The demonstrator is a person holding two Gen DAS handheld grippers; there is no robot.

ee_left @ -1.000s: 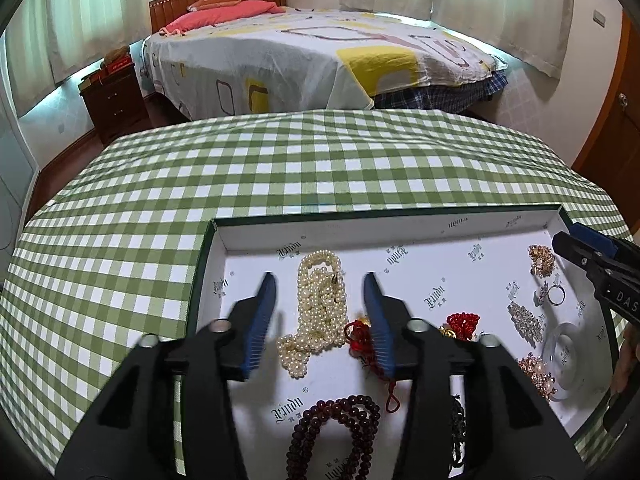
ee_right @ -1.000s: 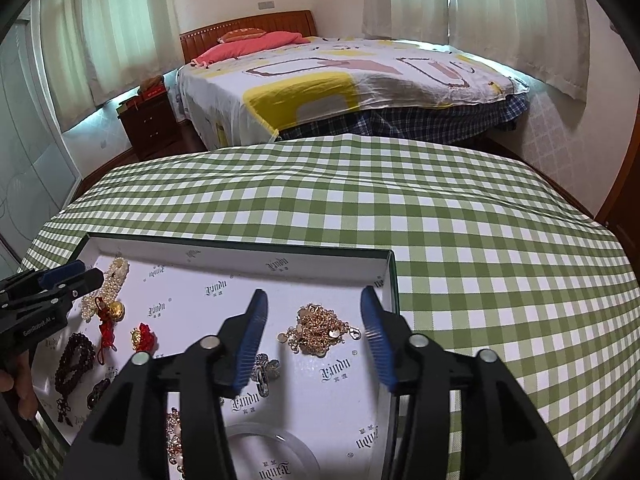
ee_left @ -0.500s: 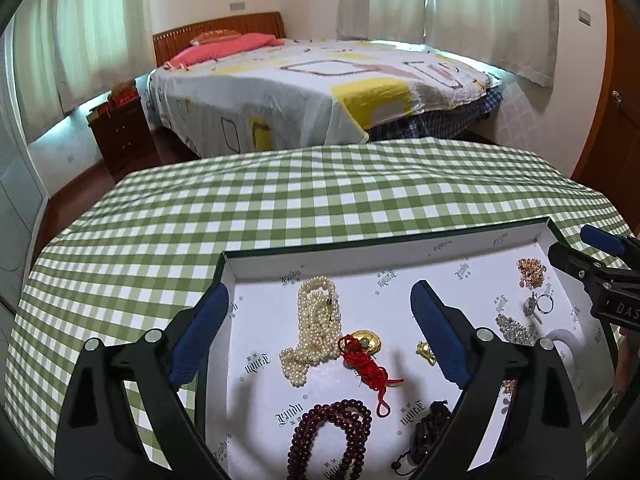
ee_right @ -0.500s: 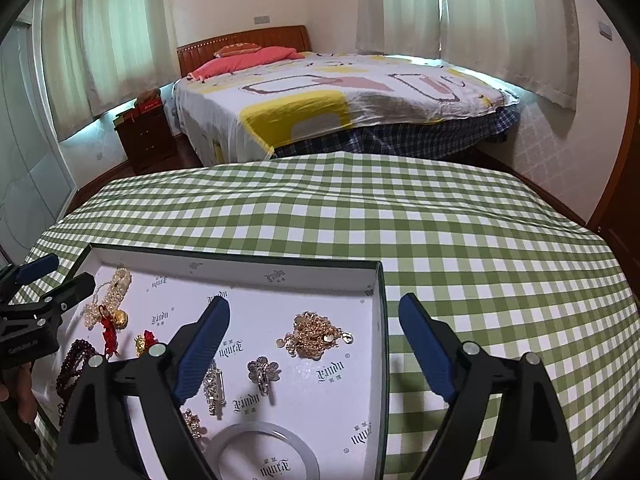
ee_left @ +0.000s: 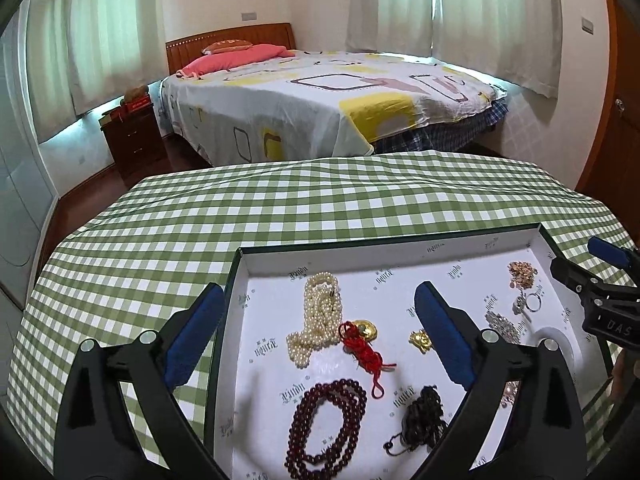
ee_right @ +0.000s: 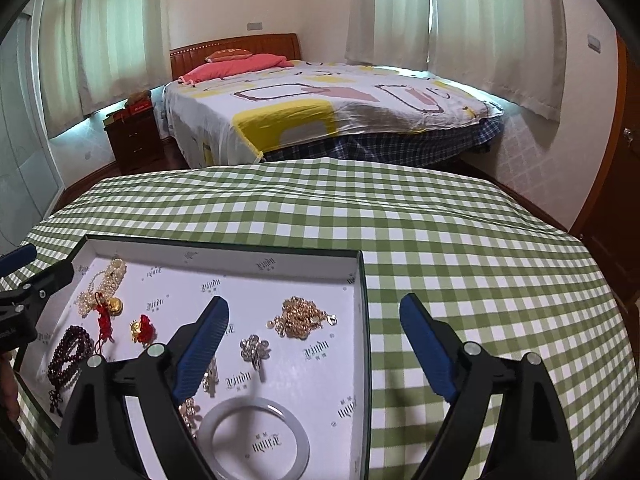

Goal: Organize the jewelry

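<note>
My left tool (ee_left: 316, 334) is still opening, pads wide apart and empty, above the white tray (ee_left: 400, 246) on the checked surface (ee_left: 160, 232). My right tool (ee_right: 314, 344) also stands wide apart, holding nothing. The pearl necklace (ee_left: 318, 316) lies in the tray's left half, long axis running near to far; the red cord (ee_left: 366, 350) trails toward me.

A green-and-white checked cloth (ee_left: 280, 216) is covering the table. The tray (ee_left: 400, 254) is showing a white inside with grey printed logos and a dark green rim. In it are lying cream pearls (ee_left: 318, 316), dark red beads (ee_left: 328, 420), a red cord (ee_left: 366, 350), a gold charm (ee_left: 420, 340) and a whitish bangle (ee_right: 256, 436). The gripper pads (ee_right: 204, 344) are blue on black arms.
</note>
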